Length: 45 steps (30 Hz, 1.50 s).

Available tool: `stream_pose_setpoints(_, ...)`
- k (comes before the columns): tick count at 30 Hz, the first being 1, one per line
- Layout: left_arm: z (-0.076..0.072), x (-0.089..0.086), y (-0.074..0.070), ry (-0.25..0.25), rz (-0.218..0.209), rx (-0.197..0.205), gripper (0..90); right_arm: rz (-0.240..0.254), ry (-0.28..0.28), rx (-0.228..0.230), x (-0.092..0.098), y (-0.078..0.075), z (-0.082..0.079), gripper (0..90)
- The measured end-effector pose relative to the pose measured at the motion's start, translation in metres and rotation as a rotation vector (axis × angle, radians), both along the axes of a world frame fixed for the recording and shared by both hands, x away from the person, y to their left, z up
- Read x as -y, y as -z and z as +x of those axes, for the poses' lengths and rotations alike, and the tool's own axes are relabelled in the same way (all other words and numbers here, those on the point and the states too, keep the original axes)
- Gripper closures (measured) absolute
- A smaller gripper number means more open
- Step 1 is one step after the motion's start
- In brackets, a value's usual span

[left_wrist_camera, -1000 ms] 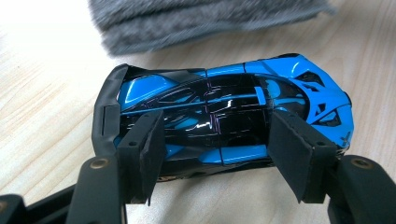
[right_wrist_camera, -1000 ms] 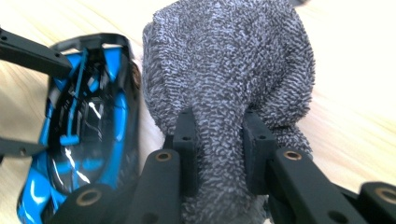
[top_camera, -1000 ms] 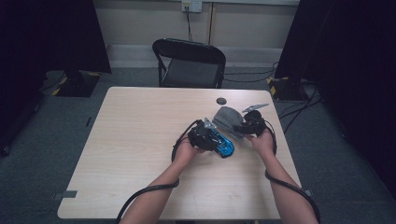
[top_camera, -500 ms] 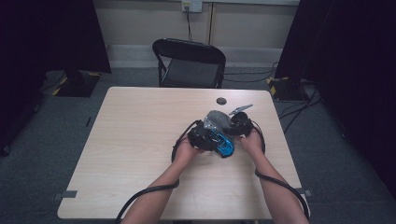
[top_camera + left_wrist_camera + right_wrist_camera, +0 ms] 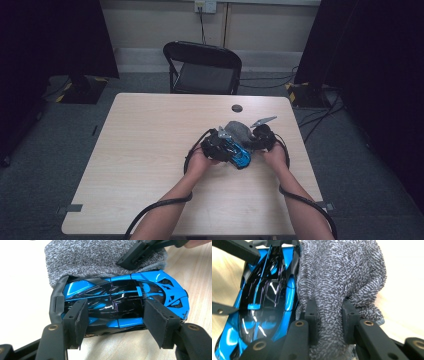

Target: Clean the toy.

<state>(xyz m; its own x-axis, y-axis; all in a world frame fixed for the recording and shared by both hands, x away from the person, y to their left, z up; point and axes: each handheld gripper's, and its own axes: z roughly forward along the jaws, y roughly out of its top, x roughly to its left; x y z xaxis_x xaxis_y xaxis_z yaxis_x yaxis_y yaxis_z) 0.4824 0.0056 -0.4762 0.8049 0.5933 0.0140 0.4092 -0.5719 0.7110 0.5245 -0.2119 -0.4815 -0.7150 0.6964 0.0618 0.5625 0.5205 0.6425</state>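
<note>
A blue and black toy car (image 5: 120,297) lies lengthwise between the pads of my left gripper (image 5: 117,322), which is shut on its body. In the high view the car (image 5: 240,155) is at the table's right middle, with the left gripper (image 5: 219,145) on its left. My right gripper (image 5: 329,310) is shut on a bunched grey cloth (image 5: 342,272), which presses against the car's (image 5: 264,295) side. From above, the cloth (image 5: 237,130) sits behind the car, and the right gripper (image 5: 256,140) is to its right. The cloth (image 5: 95,257) hides the car's far edge.
The light wooden table (image 5: 150,150) is bare on its left half. A small dark round disc (image 5: 237,108) lies near the far edge. A black folding chair (image 5: 202,65) stands behind the table. Cables (image 5: 165,205) trail from both grippers toward the near edge.
My right gripper has shifted slightly left with the cloth, closer against the car. The left gripper and the car have stayed in place.
</note>
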Motion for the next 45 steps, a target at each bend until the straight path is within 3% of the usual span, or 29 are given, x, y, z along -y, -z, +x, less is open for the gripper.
stream_pose_setpoints(8,0.0,0.001,-0.001,0.001,0.003,-0.004,37.0,0.019,-0.005,0.001,0.008,0.001,-0.009,71.6)
stream_pose_setpoints(20,-0.001,0.001,0.0,0.001,0.003,-0.002,37.1,0.006,-0.013,0.0,0.022,0.0,-0.022,71.5)
stream_pose_setpoints(40,0.0,0.002,-0.001,0.001,0.012,-0.008,37.2,0.023,-0.008,0.005,0.061,0.0,-0.072,71.3)
stream_pose_setpoints(45,0.0,0.002,-0.001,0.001,0.011,-0.008,37.2,0.004,-0.015,0.005,0.069,-0.001,-0.084,71.2)
